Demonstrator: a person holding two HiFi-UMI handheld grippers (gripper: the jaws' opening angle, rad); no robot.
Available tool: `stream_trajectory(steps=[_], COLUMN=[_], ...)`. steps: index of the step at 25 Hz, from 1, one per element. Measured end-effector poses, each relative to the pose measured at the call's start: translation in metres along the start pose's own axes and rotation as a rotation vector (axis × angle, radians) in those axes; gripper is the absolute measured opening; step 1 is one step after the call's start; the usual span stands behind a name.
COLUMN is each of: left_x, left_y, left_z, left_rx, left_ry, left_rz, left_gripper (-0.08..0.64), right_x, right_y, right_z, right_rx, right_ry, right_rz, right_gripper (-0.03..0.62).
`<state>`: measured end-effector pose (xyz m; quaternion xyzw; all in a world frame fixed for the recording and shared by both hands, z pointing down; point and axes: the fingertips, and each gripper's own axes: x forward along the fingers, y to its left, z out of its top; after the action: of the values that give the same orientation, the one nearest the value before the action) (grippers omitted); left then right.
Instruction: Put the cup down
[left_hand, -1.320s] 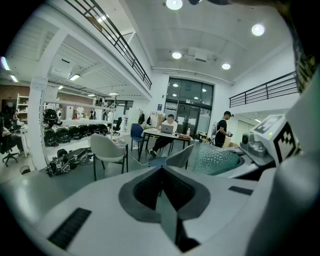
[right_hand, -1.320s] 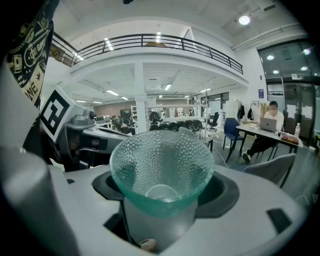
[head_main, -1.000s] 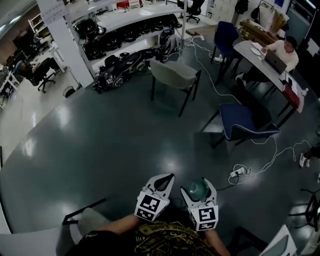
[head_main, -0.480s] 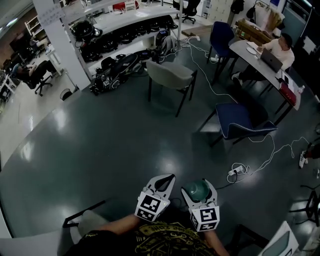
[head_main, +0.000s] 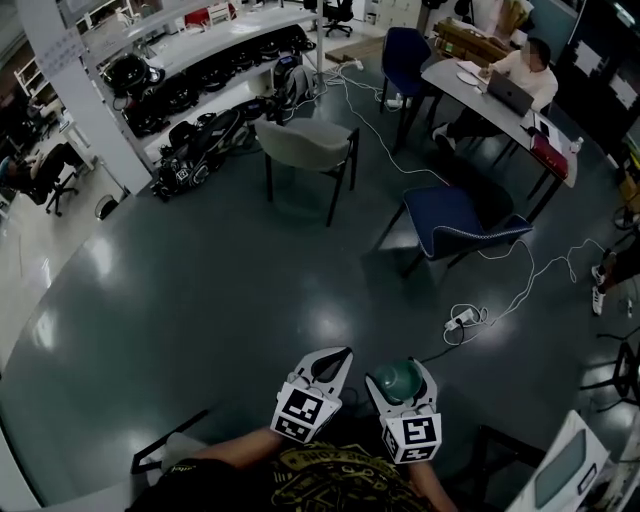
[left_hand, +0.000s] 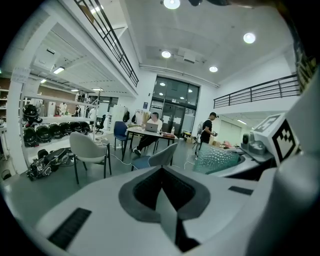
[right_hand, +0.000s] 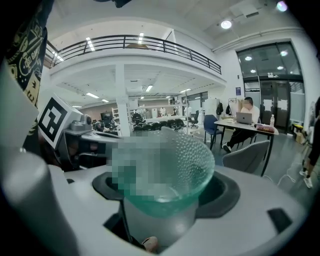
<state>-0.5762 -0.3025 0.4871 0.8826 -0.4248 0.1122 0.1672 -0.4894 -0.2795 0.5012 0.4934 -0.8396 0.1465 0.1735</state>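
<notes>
Dark polished floor (head_main: 230, 300) below; right gripper (head_main: 402, 368) clamps the dimpled green glass cup (right_hand: 182, 160) by its base (grey desk (head_main: 478, 98) well apart); left gripper (head_main: 330, 362) closed, empty.

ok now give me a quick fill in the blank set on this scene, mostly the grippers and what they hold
1. The right gripper is shut on a dimpled glass ___.
2. The cup is ___ in colour.
3. The left gripper has its jaws together with ___ between them.
4. At the far table a seated person faces an open ___.

Missing words: cup; green; nothing; laptop
</notes>
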Motion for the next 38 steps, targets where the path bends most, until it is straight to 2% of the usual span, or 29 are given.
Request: stream_trajectory(steps=[11, 19, 27, 38], left_x=[0.026, 0.034, 0.055, 0.108], left_y=[-0.039, -0.045, -0.078, -0.157], left_z=[0.001, 0.002, 0.014, 0.024], left_rx=[0.043, 0.039, 0.065, 0.138], left_ry=[0.033, 0.052, 0.065, 0.093], left_rz=[-0.117, -0.094, -0.154, -0.292], left_gripper=[0.008, 0.009, 0.009, 0.009], right_x=[-0.029, -0.038, -0.062, -0.116], right_y=[-0.031, -0.048, -0.080, -0.148], right_z=[-0.013, -0.007, -0.004, -0.021], right_rx=[0.059, 0.061, 0.102, 0.191], right_ry=[0.006, -0.003, -0.014, -0.042], right_rz=[-0.103, -0.096, -0.164, -0.304], right_gripper=[0.385, 0.385, 0.385, 0.385])
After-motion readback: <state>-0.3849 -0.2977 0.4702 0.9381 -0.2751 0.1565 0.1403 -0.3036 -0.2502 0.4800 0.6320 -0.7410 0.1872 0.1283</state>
